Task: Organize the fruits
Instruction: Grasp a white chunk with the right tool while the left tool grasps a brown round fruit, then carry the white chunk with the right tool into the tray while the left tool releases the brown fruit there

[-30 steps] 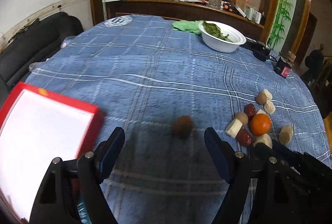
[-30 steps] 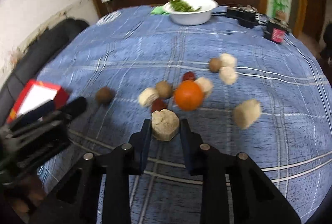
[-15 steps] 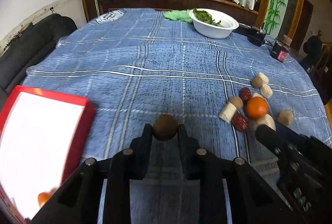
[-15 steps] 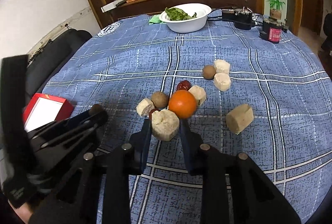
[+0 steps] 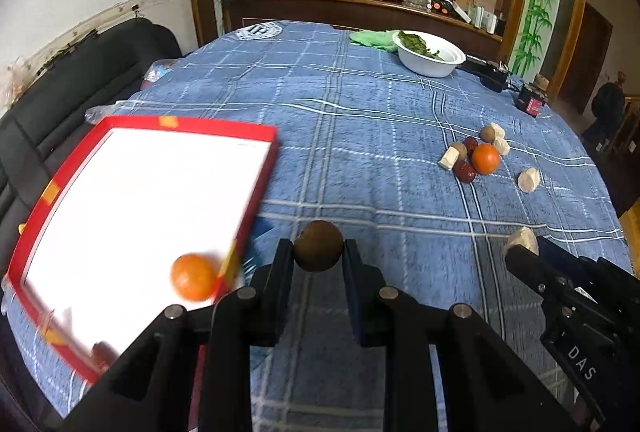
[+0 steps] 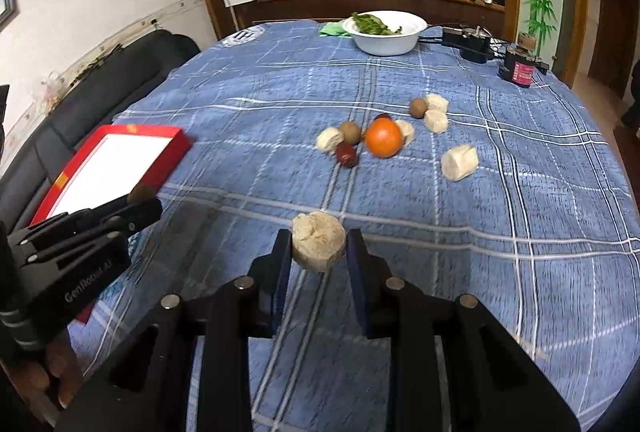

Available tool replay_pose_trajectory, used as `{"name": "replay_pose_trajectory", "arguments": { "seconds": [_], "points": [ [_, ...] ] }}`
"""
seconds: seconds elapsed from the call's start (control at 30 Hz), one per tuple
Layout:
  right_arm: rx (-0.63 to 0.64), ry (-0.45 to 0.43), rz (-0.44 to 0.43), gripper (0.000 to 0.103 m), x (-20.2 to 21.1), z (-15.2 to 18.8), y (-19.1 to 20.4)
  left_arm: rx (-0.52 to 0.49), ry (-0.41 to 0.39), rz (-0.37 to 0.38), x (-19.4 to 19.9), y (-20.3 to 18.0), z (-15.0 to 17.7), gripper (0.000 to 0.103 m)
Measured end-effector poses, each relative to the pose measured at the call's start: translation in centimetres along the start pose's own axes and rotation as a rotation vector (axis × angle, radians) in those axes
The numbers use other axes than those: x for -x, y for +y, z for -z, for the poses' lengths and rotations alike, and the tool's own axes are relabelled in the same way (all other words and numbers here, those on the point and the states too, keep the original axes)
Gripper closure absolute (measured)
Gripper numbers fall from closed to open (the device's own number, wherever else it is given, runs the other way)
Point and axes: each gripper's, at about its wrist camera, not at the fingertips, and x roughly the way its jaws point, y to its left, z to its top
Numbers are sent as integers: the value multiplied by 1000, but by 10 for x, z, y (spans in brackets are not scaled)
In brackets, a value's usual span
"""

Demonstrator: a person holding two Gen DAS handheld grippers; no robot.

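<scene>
Brown round fruit, matte and dull-skinned, sits clamped between the left gripper pads, held above the blue plaid tablecloth just right of the red-rimmed white tray. The left jaws have just closed in, with the fruit between them. Right gripper is pinched on a pale crumbly chunk, rough-faced and roughly cylindrical, also held off the cloth

Tray holds a smooth orange near its close corner (blurred; only the left wrist view shows inside the tray). The right wrist view sees the tray from further away, contents not readable

Loose cluster mid-table: glossy orange, wrinkled dark red date, two more brown round fruits, several pale chunks; one pale chunk lies apart to the right of the cluster

Far side: white bowl with leafy greens, green cloth just behind it, black adapter and small red-labelled device near the edge

Both grippers angle downward toward the table. Each view catches the other gripper at its edge; a hand grips the left one's body
</scene>
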Motion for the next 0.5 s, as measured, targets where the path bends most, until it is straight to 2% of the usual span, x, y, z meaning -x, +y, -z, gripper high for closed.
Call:
{"name": "replay_pose_trajectory", "arguments": {
  "seconds": [0.2,0.5],
  "points": [
    [76,-12,-54,73,9,1,45,69,-36,-15,23,36,3,79],
    [191,-17,-145,73,-2,-8,121,233,-45,-113,27,117,8,80]
  ]
}}
